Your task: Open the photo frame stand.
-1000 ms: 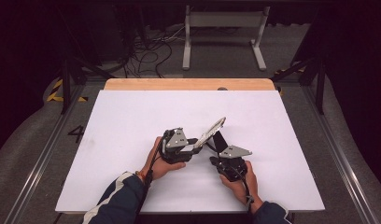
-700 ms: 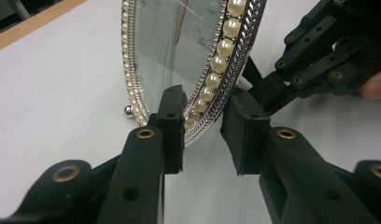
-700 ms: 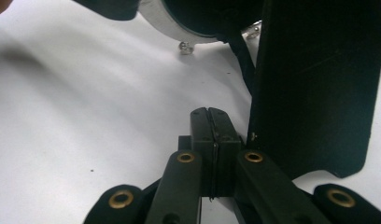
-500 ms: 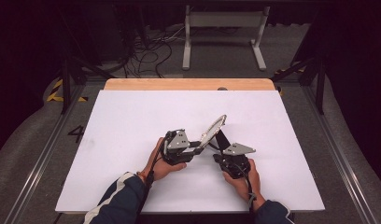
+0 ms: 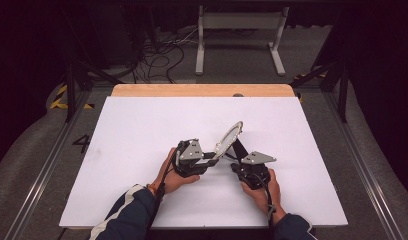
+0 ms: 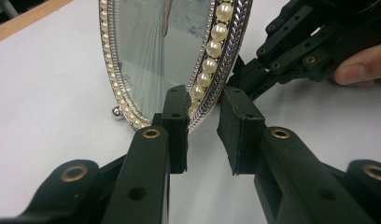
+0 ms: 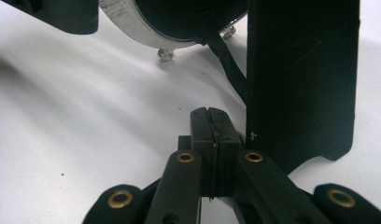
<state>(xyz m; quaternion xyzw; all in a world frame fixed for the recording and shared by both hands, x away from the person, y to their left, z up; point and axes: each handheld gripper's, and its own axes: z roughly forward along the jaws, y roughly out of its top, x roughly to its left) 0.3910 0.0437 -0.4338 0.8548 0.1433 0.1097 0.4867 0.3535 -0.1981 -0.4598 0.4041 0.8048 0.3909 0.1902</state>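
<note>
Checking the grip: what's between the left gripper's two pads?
The lower rim of the oval frame, shown in the left gripper view. The left gripper has just been closing its jaws; a gap shows beside one pad.

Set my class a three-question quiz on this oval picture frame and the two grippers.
1. True or false: the right gripper has its jaws shut on nothing.
2. What lines the rim of the frame? A pearls; B buttons; C shells.
3. What stands between the jaws of the left gripper?
Key: 1 true. 2 A. 3 The frame's lower rim; those jaws have just been closing around it, with a gap at one pad.
</note>
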